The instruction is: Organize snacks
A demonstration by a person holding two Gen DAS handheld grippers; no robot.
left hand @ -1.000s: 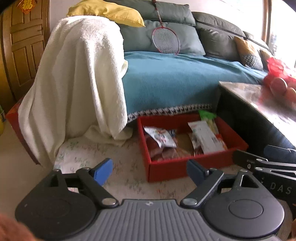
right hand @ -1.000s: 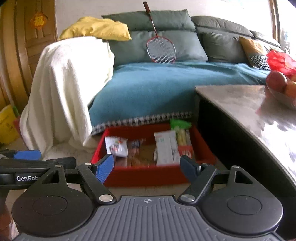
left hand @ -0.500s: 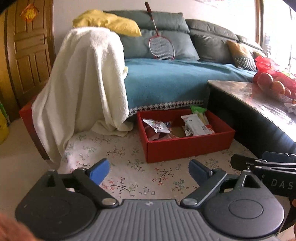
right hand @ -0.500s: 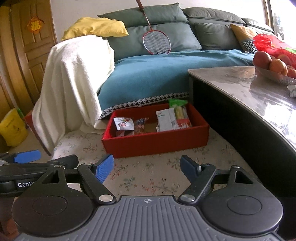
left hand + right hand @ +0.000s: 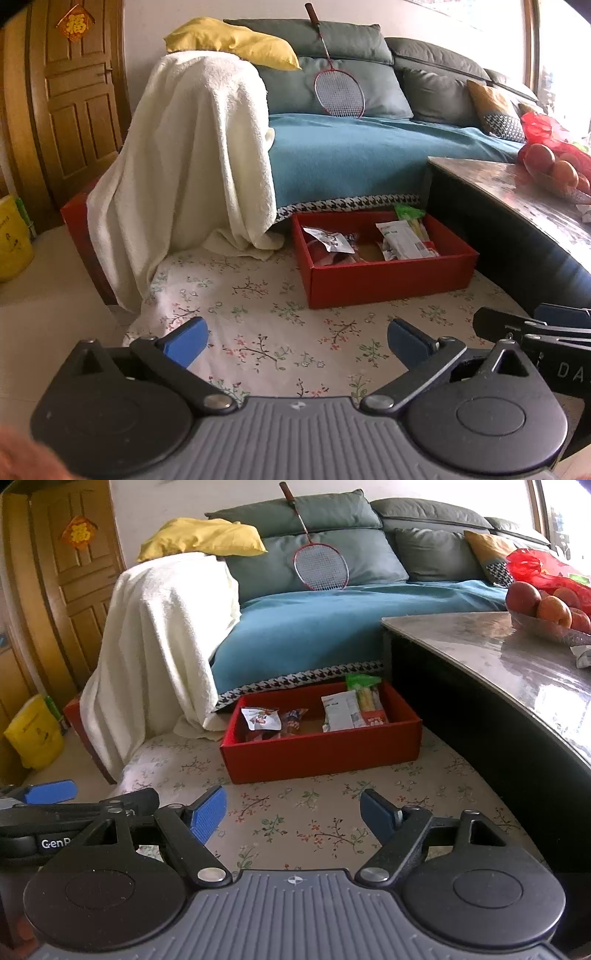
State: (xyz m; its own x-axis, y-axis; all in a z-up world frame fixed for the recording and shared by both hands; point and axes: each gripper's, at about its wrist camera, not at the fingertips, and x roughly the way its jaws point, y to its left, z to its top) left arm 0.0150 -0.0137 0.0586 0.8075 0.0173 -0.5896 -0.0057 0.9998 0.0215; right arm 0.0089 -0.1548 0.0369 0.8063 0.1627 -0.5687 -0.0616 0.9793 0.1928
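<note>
Left gripper [image 5: 295,338]: jaws spread wide, just been opening further, nothing between them but flowered floor cloth [image 5: 258,295]. Right gripper [image 5: 293,812]: jaws apart too, empty, hanging over the same cloth.

Snack packets [image 5: 314,712] lying in the red box [image 5: 325,753] on the cloth, at the foot of the teal-covered sofa [image 5: 314,638], beside the dark coffee table [image 5: 480,709]. Box well apart from both grippers.

Risks, as judged:
- Little or nothing left outside the box in view; a needless return reach likely to stir packets already laid in.
- White-and-red pouch [image 5: 260,716] resting high near the left wall; a brush from a finger apt to flick it out.
- Tall packets [image 5: 354,705] leaning at the back right; a nudge to the box apt to topple them.
- Light cardboard on loose cloth: prone to slide or snag if bumped.
- Grippers side by side; a crossing move apt to knock one against the other.

Against a second ago: box smaller and farther off in both views, more cloth showing ahead, both grippers drawn back from it. Left jaws wider than then; right jaws unchanged. Packets in the same places.
</note>
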